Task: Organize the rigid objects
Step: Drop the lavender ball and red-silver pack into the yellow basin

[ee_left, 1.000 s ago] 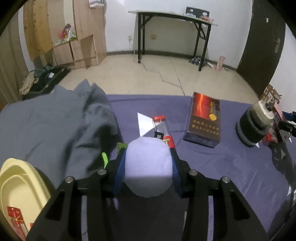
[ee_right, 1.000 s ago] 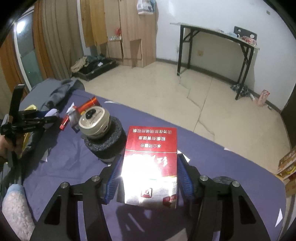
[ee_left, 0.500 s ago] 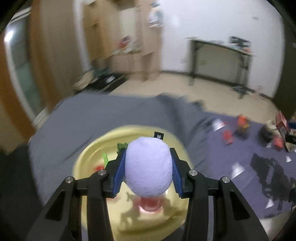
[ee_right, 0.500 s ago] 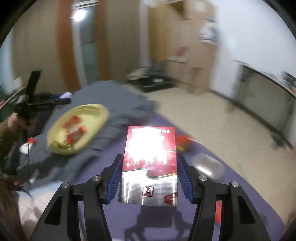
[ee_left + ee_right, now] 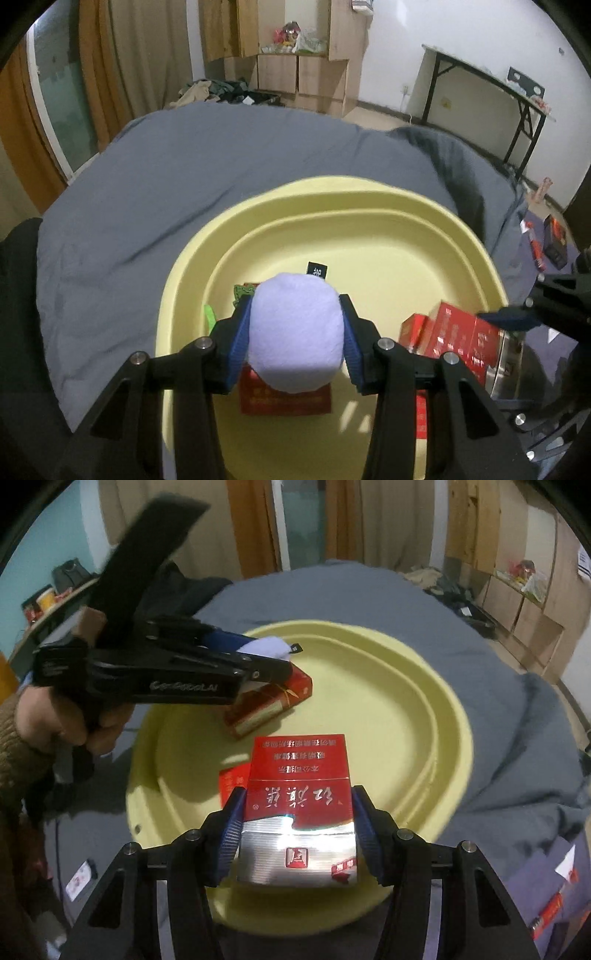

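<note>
While both loads hang over the yellow basin (image 5: 369,206), I take the step in hand to be the deposit: the carrying looks done and neither item is yet let go.

Left wrist view. My left gripper (image 5: 295,334) has its jaws closed on a pale lilac soft-looking lump (image 5: 293,332), which fills the gap from pad to pad. It sits above the near half of the basin floor. Directly under it lies a flat red packet (image 5: 284,400), partly hidden by the lump. A small black tag (image 5: 317,269) stands up just behind the lump. To the right, red boxes (image 5: 458,343) show at the basin's right side, and the dark frame of my other tool reaches in from that edge. The basin rests on a grey bedcover (image 5: 184,177).

Right wrist view. My right gripper (image 5: 297,834) has its jaws closed on a red and silver carton (image 5: 299,812), held flat, over the near part of the basin. A red and gold pack (image 5: 269,701) lies on the basin floor beyond, beneath the tip of the left tool. Another red item (image 5: 232,781) shows just left of the carton; whether they touch I cannot tell.

Judgement: the next move calls for lowering each load close to the floor, choosing a bare patch, then opening the jaws. Both tools crowd one basin, so one should release first.
</note>
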### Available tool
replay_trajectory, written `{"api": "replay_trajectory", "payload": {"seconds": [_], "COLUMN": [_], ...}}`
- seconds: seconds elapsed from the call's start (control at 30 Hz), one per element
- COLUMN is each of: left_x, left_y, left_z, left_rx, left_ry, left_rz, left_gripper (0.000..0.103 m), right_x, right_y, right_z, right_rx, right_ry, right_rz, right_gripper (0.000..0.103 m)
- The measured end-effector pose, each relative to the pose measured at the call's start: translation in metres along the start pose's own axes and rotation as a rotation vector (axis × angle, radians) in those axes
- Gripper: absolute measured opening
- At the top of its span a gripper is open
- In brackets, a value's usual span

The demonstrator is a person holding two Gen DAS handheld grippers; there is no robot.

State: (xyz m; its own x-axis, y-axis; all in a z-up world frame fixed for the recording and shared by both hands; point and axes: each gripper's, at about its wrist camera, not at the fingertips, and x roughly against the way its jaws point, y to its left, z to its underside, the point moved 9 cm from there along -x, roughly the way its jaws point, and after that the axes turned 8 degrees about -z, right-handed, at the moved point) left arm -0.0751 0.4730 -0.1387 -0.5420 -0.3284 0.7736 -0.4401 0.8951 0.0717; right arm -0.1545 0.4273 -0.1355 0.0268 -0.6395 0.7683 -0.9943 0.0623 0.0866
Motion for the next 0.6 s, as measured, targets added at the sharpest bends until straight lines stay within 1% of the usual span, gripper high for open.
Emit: {"api": "replay_trajectory", "payload": {"seconds": [0.07,0.13,0.2,0.23,0.27,0.3,0.37,0.4,0.43,0.47,0.5,0.53,0.6], "left_x": [-0.004,-0.005,-0.009,-0.009,-0.006,0.001,0.027,0.038,0.052,0.062,0.07,0.074,0.082], "left_y": [0.004,0.003,0.006,0.007,0.011,0.013,0.01,0.006,-0.004,-0.019,-0.04,-0.06,-0.115], "left_z": [0.003,0.005,0.001,0.0,-0.002,-0.008,-0.029,-0.037,-0.049,-0.059,-0.067,-0.074,-0.085], "left_rx": [0.021,0.015,0.031,0.048,0.068,0.093,0.11,0.108,0.102,0.087,0.068,0.051,-0.009], "left_ry": [0.011,0.001,-0.005,0.002,0.0,-0.014,-0.088,-0.127,-0.174,-0.194,-0.201,-0.202,-0.203], "left_rz": [0.001,-0.004,-0.001,0.006,0.013,0.019,0.026,0.026,0.035,0.059,0.1,0.133,0.202], "left_gripper": [0.049,0.052,0.071,0.074,0.08,0.091,0.103,0.103,0.103,0.103,0.103,0.103,0.103], "right_x": [-0.006,-0.013,-0.016,-0.013,-0.001,0.012,0.059,0.085,0.121,0.158,0.202,0.236,0.298], "right_y": [0.002,0.008,0.008,0.006,0.002,-0.001,-0.015,-0.024,-0.04,-0.059,-0.082,-0.102,-0.136], "right_z": [-0.005,-0.011,-0.011,-0.008,-0.006,-0.006,-0.003,0.0,0.009,0.02,0.036,0.052,0.089], "right_rx": [0.03,0.032,0.029,0.012,-0.016,-0.032,-0.051,-0.067,-0.093,-0.123,-0.164,-0.203,-0.29], "right_ry": [-0.01,-0.012,-0.008,-0.008,-0.026,-0.052,-0.146,-0.189,-0.233,-0.269,-0.302,-0.323,-0.357], "right_rz": [0.015,0.016,0.014,0.006,0.003,0.006,0.046,0.072,0.114,0.177,0.262,0.333,0.471], "right_gripper": [0.055,0.056,0.057,0.058,0.067,0.082,0.096,0.1,0.102,0.103,0.103,0.103,0.103]}}
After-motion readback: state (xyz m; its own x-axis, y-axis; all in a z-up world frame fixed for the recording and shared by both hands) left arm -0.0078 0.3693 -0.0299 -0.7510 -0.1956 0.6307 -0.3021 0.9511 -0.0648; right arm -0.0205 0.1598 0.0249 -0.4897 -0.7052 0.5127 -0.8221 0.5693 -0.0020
